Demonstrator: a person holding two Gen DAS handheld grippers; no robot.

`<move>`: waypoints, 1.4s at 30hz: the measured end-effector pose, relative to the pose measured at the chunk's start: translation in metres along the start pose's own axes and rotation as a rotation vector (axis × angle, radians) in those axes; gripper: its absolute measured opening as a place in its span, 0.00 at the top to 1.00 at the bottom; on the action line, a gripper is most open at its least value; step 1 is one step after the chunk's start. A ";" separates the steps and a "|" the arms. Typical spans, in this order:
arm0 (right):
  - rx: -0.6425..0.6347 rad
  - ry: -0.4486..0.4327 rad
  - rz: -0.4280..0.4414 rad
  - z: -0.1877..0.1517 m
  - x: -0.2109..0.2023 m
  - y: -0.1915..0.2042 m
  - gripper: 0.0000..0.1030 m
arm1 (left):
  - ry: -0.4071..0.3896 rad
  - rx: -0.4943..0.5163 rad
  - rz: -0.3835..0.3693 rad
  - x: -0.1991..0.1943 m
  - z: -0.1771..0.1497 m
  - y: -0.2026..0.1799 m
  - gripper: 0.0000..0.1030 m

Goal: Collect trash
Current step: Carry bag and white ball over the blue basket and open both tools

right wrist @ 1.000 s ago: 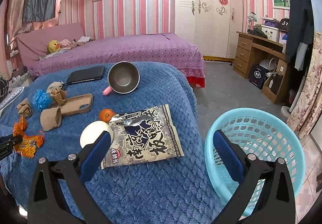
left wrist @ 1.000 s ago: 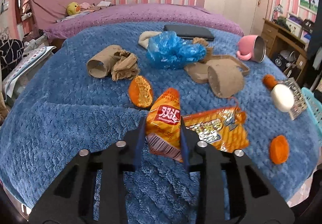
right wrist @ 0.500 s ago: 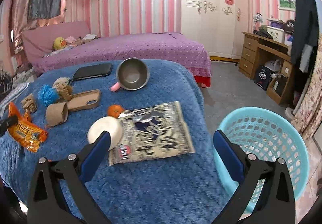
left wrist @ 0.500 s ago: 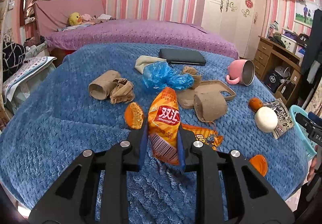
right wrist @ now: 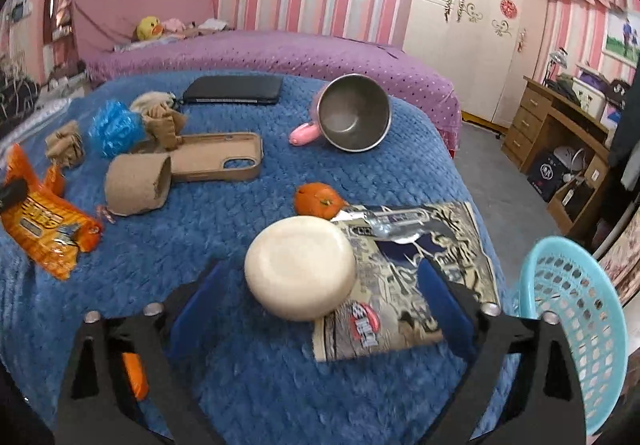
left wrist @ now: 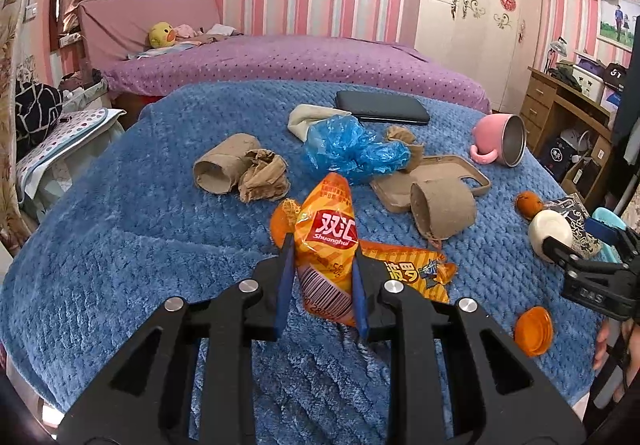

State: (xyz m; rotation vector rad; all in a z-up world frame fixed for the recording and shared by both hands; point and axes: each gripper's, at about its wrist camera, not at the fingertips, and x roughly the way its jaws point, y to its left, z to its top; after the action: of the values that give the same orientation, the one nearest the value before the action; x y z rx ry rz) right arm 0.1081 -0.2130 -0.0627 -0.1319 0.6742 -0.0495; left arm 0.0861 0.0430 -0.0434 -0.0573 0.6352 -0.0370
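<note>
Blue blanket under scattered litter; left hand-held gripper clamps orange wrapper; right hand-held gripper spread apart.

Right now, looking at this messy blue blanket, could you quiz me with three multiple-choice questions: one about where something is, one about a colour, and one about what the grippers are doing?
1. Where does the turquoise laundry basket stand?
A. Past the blanket's right edge
B. On the purple bed
C. Beside the black phone

2. What colour is the outside of the tipped-over mug?
A. Green
B. Pink
C. Yellow

3. What is the left gripper doing?
A. Hanging open over the blanket
B. Clamped on a cardboard tube
C. Clamped on the orange Shuanghui sausage wrapper

Answers:
1 A: the right wrist view shows it beyond the blue blanket, at the right edge.
2 B: its body and handle are pink, its inside bare metal.
3 C: both blue pads press the wrapper's sides; the right gripper is open around the cream round bar.
</note>
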 end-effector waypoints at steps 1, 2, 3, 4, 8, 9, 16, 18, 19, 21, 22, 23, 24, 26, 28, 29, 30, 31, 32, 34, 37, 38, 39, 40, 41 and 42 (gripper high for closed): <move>-0.006 0.019 0.007 0.000 0.005 0.001 0.26 | 0.000 0.000 0.000 0.001 0.000 0.000 0.77; -0.008 0.031 0.017 0.000 0.007 0.001 0.28 | 0.001 0.001 -0.001 0.001 0.000 -0.001 0.77; -0.012 0.043 0.028 -0.001 0.009 0.002 0.33 | 0.002 0.003 -0.002 0.003 0.001 -0.001 0.77; -0.022 0.055 0.035 -0.001 0.011 0.004 0.39 | 0.002 0.004 -0.001 0.004 0.001 -0.002 0.77; -0.046 0.042 0.045 -0.003 0.007 0.008 0.40 | -0.005 0.003 -0.006 0.003 0.001 -0.004 0.77; -0.045 0.031 0.051 -0.003 0.004 0.008 0.40 | -0.006 0.003 -0.007 0.002 0.001 -0.004 0.77; -0.033 -0.046 0.079 0.001 -0.022 -0.005 0.40 | -0.037 -0.001 -0.026 -0.008 0.001 -0.008 0.77; -0.033 -0.067 0.077 0.002 -0.028 -0.013 0.40 | -0.048 -0.007 -0.044 -0.013 0.003 -0.011 0.77; -0.030 -0.079 0.074 0.002 -0.033 -0.018 0.40 | -0.053 -0.011 -0.058 -0.016 0.005 -0.013 0.77; -0.019 -0.089 0.073 0.002 -0.037 -0.029 0.40 | -0.064 -0.011 -0.076 -0.021 0.008 -0.019 0.77; -0.008 -0.091 0.073 0.002 -0.040 -0.037 0.40 | -0.071 -0.005 -0.078 -0.025 0.010 -0.023 0.78; 0.003 -0.092 0.073 0.002 -0.042 -0.044 0.40 | -0.077 0.006 -0.072 -0.029 0.013 -0.029 0.78; 0.019 -0.095 0.070 0.001 -0.046 -0.054 0.40 | -0.082 0.016 -0.074 -0.033 0.015 -0.035 0.78; 0.040 -0.098 0.063 -0.001 -0.052 -0.069 0.40 | -0.096 0.042 -0.093 -0.042 0.021 -0.050 0.80; 0.056 -0.104 0.042 -0.002 -0.055 -0.087 0.40 | -0.110 0.080 -0.096 -0.048 0.024 -0.065 0.81; 0.069 -0.107 0.032 -0.004 -0.057 -0.096 0.40 | -0.115 0.094 -0.098 -0.050 0.025 -0.071 0.82; 0.082 -0.108 0.025 -0.004 -0.058 -0.105 0.40 | -0.120 0.106 -0.103 -0.052 0.028 -0.079 0.83; 0.100 -0.109 0.016 -0.006 -0.060 -0.117 0.40 | -0.121 0.108 -0.112 -0.053 0.032 -0.086 0.87; 0.117 -0.109 0.007 -0.007 -0.061 -0.127 0.40 | -0.118 0.104 -0.123 -0.054 0.035 -0.091 0.89; 0.145 -0.109 -0.013 -0.009 -0.063 -0.147 0.40 | -0.110 0.085 -0.169 -0.056 0.045 -0.105 0.89; 0.193 -0.114 -0.041 -0.015 -0.068 -0.177 0.40 | -0.119 0.097 -0.223 -0.061 0.055 -0.129 0.90; 0.211 -0.116 -0.049 -0.016 -0.069 -0.186 0.40 | -0.122 0.105 -0.234 -0.063 0.056 -0.136 0.90; 0.226 -0.117 -0.056 -0.018 -0.069 -0.193 0.40 | -0.124 0.114 -0.248 -0.065 0.058 -0.146 0.90; 0.243 -0.116 -0.066 -0.020 -0.070 -0.203 0.40 | -0.126 0.121 -0.261 -0.066 0.059 -0.154 0.91; 0.256 -0.114 -0.076 -0.022 -0.069 -0.211 0.40 | -0.126 0.128 -0.275 -0.067 0.060 -0.165 0.91; 0.265 -0.111 -0.085 -0.024 -0.069 -0.218 0.40 | -0.125 0.132 -0.289 -0.067 0.059 -0.173 0.91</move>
State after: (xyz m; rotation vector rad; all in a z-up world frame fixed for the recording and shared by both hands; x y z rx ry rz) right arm 0.0387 -0.4252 -0.0086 0.0915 0.5451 -0.2107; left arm 0.0644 -0.1240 0.0553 -0.0233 0.4944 -0.3521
